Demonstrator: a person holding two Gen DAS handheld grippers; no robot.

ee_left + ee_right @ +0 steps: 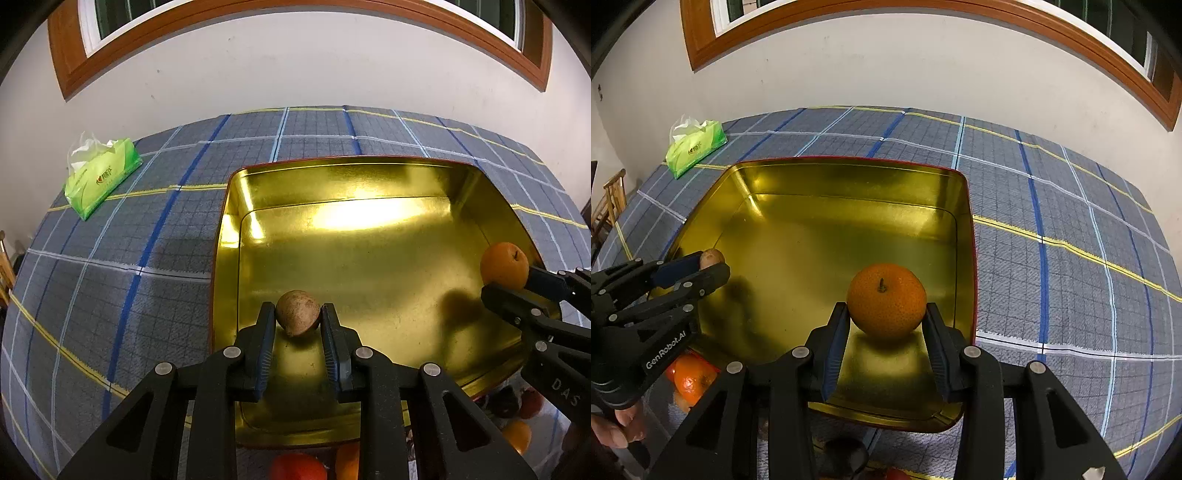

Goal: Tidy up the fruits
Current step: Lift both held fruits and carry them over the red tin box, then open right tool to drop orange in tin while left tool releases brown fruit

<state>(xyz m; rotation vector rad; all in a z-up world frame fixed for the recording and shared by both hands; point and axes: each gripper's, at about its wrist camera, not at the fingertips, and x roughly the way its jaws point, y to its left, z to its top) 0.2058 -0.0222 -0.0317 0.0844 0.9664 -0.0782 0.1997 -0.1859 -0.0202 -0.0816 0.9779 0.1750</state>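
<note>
A gold metal tray with a red rim lies on the checked tablecloth; it also shows in the right wrist view. My left gripper is shut on a brown round fruit and holds it over the tray's near left part. My right gripper is shut on an orange over the tray's near right part. The orange and right gripper show at the right of the left wrist view. The left gripper with the brown fruit shows at the left of the right wrist view.
A green tissue pack lies at the table's far left, also in the right wrist view. More oranges and red fruit in a bag lie near the tray's front edge, also in the left wrist view. A wooden chair stands left.
</note>
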